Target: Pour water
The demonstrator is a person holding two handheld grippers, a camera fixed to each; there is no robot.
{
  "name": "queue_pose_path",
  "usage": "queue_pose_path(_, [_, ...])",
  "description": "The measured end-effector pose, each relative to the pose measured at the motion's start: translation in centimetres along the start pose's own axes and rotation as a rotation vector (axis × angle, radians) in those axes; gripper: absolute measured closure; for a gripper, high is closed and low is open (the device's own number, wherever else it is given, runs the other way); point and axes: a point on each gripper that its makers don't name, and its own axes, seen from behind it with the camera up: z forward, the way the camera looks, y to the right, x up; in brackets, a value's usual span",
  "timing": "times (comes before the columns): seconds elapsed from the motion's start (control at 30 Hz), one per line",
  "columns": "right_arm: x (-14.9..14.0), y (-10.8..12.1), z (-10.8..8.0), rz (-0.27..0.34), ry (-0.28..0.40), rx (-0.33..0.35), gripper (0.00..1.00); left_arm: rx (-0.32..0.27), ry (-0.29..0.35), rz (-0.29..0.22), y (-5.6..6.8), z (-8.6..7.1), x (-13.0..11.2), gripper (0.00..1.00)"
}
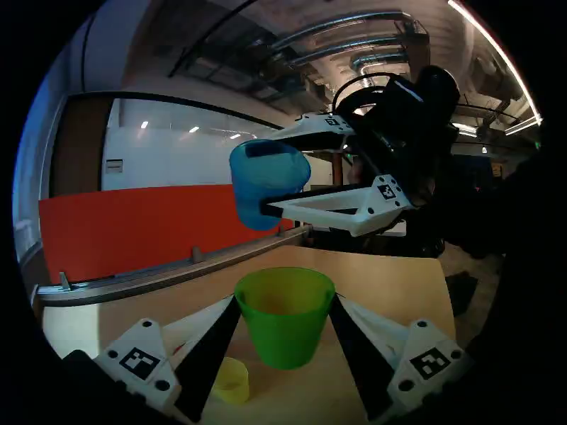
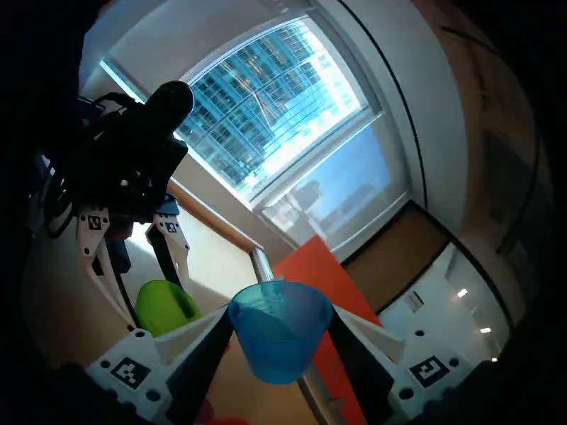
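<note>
Blue cup [image 1: 269, 183], green cup [image 1: 285, 326], one each.

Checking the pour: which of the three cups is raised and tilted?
The blue cup, tipped in the right gripper, higher than the others; the green cup is upright, and the small yellow cup sits on the table.

The left gripper view is dim: a ceiling light strip [image 1: 500, 55] far up and right of the green cup [image 1: 285, 315] glares white, the tabletop [image 1: 397, 283] behind the green cup is softly lit, and the blue cup [image 1: 268, 183] above it glows translucent. In the right gripper view a window [image 2: 283, 120] above the green cup blazes with daylight, partly washed out. Straight lines bow near both views' edges.
</note>
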Motion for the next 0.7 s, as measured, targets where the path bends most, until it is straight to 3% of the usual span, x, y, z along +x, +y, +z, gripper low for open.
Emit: queue_pose_path(0.7, [-0.4, 1.1, 0.6, -0.252, -0.045, -0.018, 0.09, -0.004, -0.002, 0.006, 0.1, 0.4, 0.1, 0.13])
